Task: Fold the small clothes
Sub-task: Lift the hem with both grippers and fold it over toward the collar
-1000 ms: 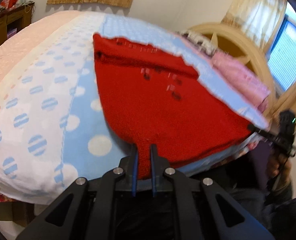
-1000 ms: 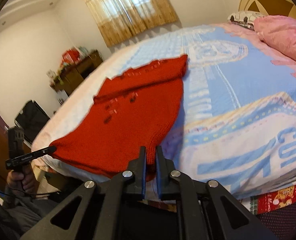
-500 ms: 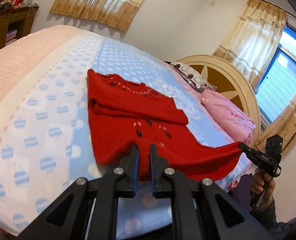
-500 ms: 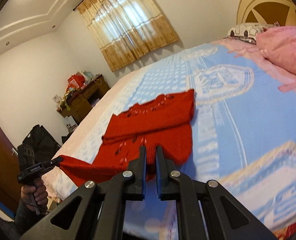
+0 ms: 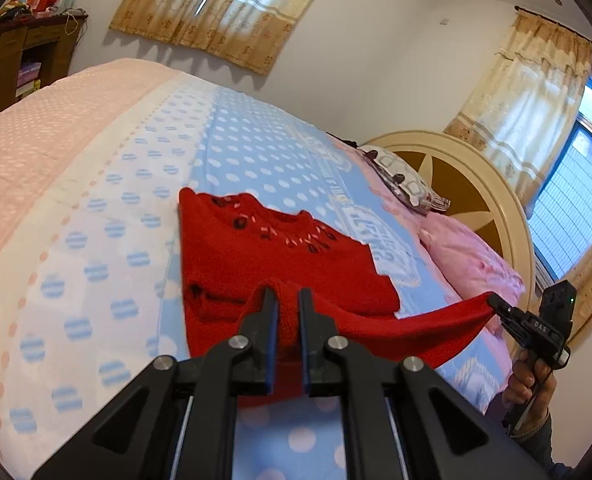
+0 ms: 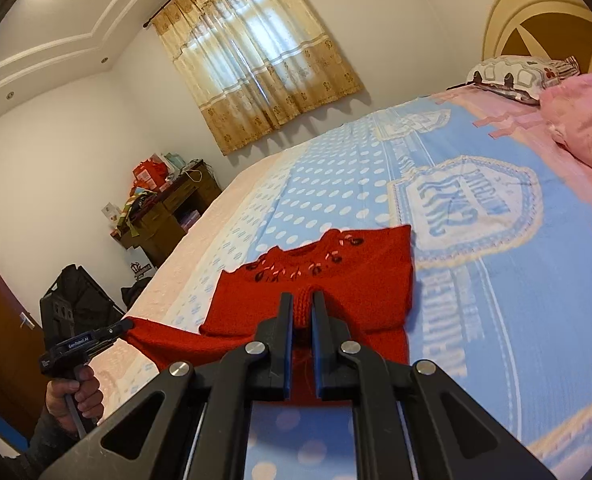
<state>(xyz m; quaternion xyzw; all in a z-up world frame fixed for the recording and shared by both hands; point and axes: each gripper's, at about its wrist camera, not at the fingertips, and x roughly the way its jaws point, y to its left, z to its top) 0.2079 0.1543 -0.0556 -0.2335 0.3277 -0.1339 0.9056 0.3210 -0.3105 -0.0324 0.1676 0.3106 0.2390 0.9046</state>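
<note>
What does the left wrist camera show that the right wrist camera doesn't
Only the left wrist view shows the blue-framed window and the right gripper pinching the sweater's hem from outside. Only the right wrist view shows the black bag on the floor and the left gripper seen from outside. Both show the red sweater lifted by its hem over the bed, the pink pillow and the cluttered dresser.

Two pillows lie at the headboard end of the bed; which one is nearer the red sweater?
The plain pink pillow. It lies closer to the red sweater than the grey-and-white patterned pillow, which sits against the headboard.
</note>
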